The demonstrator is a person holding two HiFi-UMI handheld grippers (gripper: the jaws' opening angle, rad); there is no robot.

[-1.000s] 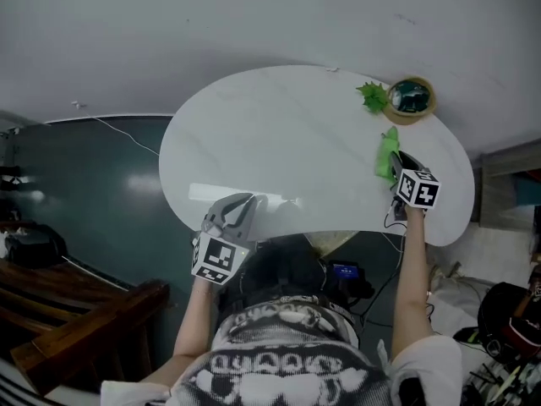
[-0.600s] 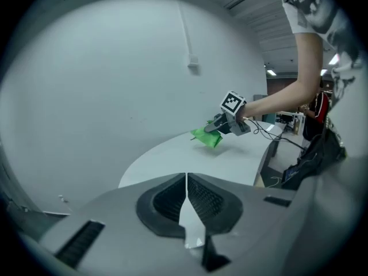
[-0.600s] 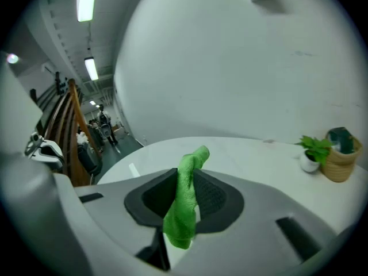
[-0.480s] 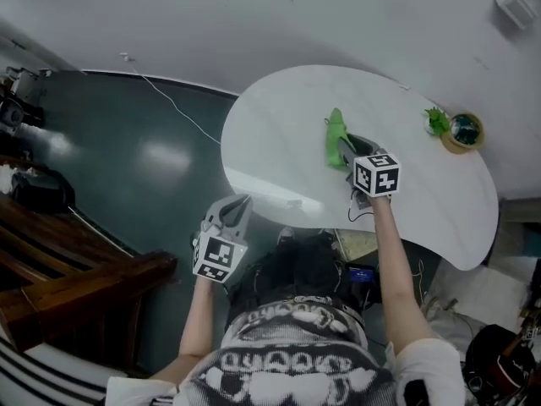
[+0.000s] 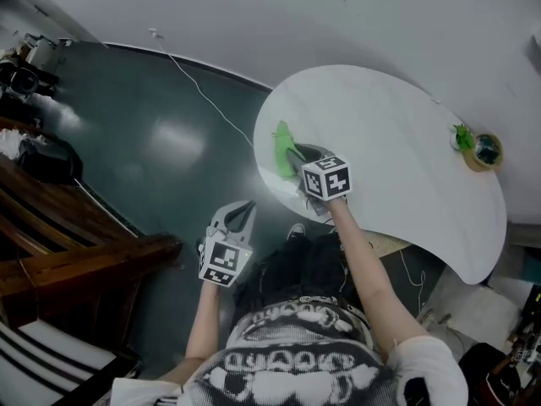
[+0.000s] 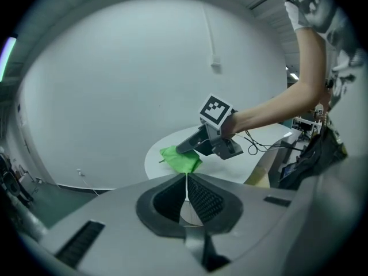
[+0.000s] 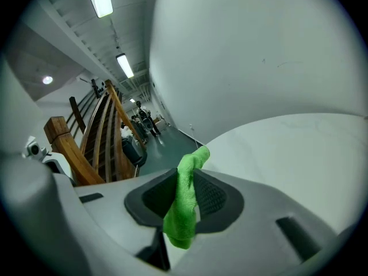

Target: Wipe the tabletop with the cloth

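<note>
One cloth [image 5: 281, 145] in play: green, plush-looking, pinched in the right gripper [image 5: 296, 156]. In the right gripper view both jaws are closed on a bunched fold. A tail hangs out behind the jaws and a narrow tongue sticks out ahead. The left gripper view shows the free part spread on the table [image 5: 397, 134] at its rounded end, near the rim; it appears to touch the top.

Left gripper [image 5: 240, 213]: jaws pressed together, nothing between them. It is held off the table, over the dark floor, well apart from the cloth.

Handling, judged:
- **Weight and stiffness:** light and limp, with no stiffness of its own — it goes where it is dragged and folds over itself if pushed.
- **Stroke:** the nap probably grips the smooth top a little, so a pull stroke should lay it flat and a push stroke would bunch it under the jaws.
- **Surface:** not fragile, and unlikely to slip in the jaws.
- **Hold:** the present pinch on a gathered fold looks sound. A bite deeper into the bulk would leave less loose tail; a bite on a thin corner could slip out under drag.
- **Press:** a light downward press is needed for good contact.

Risk: this near the rim, the free part could slide off the edge. A small pot [image 5: 488, 150] with green leaves sits at the far end, well apart.
</note>
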